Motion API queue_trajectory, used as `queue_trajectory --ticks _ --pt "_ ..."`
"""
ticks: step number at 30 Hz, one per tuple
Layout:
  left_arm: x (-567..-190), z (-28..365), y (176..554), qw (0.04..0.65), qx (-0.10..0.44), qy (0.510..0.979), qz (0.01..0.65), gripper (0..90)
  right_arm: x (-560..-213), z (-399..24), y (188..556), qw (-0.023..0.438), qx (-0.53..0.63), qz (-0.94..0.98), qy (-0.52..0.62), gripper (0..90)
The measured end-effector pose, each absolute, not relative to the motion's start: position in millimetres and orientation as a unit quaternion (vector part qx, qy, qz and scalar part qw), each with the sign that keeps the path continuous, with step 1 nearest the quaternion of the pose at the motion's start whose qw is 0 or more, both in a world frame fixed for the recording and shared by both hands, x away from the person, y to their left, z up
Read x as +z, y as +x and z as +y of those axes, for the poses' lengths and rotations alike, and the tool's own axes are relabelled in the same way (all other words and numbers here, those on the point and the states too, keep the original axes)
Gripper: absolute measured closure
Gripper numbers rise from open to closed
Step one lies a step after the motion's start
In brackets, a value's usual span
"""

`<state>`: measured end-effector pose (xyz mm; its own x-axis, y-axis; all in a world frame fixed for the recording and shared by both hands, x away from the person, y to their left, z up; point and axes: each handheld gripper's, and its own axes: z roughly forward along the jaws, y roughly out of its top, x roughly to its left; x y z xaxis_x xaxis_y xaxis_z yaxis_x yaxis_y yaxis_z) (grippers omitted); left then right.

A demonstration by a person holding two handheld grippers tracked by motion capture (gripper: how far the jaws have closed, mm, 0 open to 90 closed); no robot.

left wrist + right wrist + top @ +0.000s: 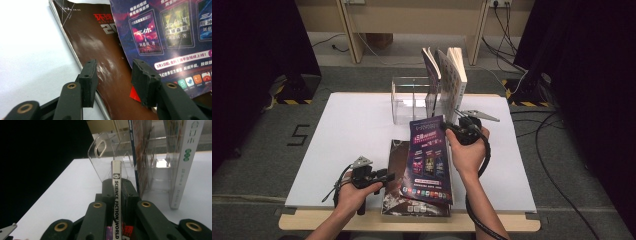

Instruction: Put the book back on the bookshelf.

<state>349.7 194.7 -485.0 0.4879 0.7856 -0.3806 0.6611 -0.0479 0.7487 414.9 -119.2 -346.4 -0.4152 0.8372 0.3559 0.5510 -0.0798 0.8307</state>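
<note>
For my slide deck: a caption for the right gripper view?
Right gripper jaws clamp a magazine by its spine, facing the clear rack.

the white board (347,145) lies on the table (412,222), whose edge shows at six o'clock. at the board's twelve o'clock stands a clear rack (409,100); at the rack's three o'clock end two books (452,80) stand upright in it, side by side. near six o'clock a magazine (394,165) lies flat on the board. a second magazine (428,155) sits tilted over the flat one's three o'clock side, its upper edge toward the rack. the right gripper (460,129) is at this magazine's two o'clock corner, the spine (116,202) between its jaws. the left gripper (388,176) is at the flat magazine's nine o'clock edge, jaws spread just above the cover.
</note>
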Motion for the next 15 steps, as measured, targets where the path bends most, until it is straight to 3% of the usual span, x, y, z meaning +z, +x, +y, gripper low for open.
queue_trajectory --ticks 15 --pt "-483 199 351 0.475 0.076 0.719 0.502 54.2 -331 -111 413 0.175 0.550 0.642 0.505 83.2"
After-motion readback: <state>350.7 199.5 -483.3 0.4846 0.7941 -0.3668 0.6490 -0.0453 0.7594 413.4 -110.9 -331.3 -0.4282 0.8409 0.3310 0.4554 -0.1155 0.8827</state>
